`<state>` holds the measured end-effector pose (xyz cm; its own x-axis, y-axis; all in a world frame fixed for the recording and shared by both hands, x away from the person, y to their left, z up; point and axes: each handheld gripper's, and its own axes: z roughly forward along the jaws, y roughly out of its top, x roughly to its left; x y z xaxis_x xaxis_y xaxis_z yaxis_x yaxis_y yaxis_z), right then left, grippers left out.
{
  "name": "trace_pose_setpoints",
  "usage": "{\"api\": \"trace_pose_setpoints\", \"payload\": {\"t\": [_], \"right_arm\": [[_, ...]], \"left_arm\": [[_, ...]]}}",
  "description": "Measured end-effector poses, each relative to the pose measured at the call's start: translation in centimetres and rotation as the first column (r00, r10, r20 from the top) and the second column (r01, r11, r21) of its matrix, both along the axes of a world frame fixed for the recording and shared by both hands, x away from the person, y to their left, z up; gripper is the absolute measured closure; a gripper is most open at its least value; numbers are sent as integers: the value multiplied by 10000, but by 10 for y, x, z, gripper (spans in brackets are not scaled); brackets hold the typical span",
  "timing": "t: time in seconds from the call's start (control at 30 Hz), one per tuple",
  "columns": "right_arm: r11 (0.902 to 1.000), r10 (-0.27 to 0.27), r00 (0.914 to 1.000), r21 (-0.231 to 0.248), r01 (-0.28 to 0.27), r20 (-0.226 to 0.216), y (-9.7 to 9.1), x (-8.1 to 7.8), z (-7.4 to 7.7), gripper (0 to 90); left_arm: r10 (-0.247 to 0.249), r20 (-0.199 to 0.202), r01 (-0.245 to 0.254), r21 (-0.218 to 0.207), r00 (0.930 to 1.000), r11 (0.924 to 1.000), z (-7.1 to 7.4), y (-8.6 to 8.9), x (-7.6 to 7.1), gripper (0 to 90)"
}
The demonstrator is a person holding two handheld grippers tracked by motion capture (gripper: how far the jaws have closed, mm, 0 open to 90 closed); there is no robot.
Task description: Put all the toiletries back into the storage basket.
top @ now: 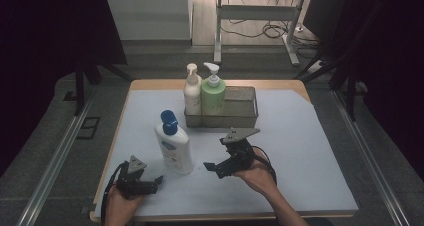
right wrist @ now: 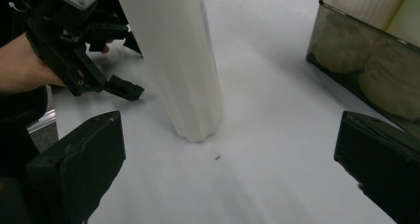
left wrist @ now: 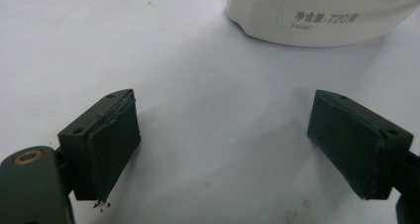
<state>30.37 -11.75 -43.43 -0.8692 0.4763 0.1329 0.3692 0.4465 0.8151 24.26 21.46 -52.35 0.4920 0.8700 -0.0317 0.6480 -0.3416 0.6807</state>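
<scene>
Blue-capped lotion bottle (top: 173, 143) stands upright at table centre-left, at 7 o'clock from the metal basket (top: 240, 120) w/ two pump bottles (top: 205, 92). Right gripper (top: 216, 168) at its 3 o'clock, jaws wide, aimed at it, probably for a side grab. Left gripper (top: 151, 182) at its 7 o'clock, also wide, nothing held.

I see a wooden table (top: 150, 84) under a pale sheet (top: 300, 151); grey floor (top: 50, 136) either side; white desk frame (top: 260, 16) behind (cables (top: 270, 31) beneath); dark curtains (top: 45, 31) flanking; dim light.
</scene>
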Motion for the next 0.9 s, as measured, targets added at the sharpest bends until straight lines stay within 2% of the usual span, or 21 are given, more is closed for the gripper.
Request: {"api": "trace_pose_setpoints", "payload": {"t": [0.3, 0.47, 0.67, 0.9], "right_arm": [[9999, 92, 9997, -141, -89, 235, 18, -1, 7, 0], [10000, 32, 9999, 51, -32, 144, 30, -1, 14, 0], [9999, 112, 9987, -24, -111, 504, 47, -1, 20, 0], [10000, -10, 9986, -20, 12, 521, 65, 4, 21, 56]], "left_arm": [[-3, -4, 3, 1, 10000, 10000, 0, 0, 0, 123], [-3, -6, 3, 1, 10000, 10000, 0, 0, 0, 123], [-1, -4, 1, -2, 10000, 10000, 0, 0, 0, 123], [-5, -4, 5, -4, 10000, 10000, 0, 0, 0, 123]]}}
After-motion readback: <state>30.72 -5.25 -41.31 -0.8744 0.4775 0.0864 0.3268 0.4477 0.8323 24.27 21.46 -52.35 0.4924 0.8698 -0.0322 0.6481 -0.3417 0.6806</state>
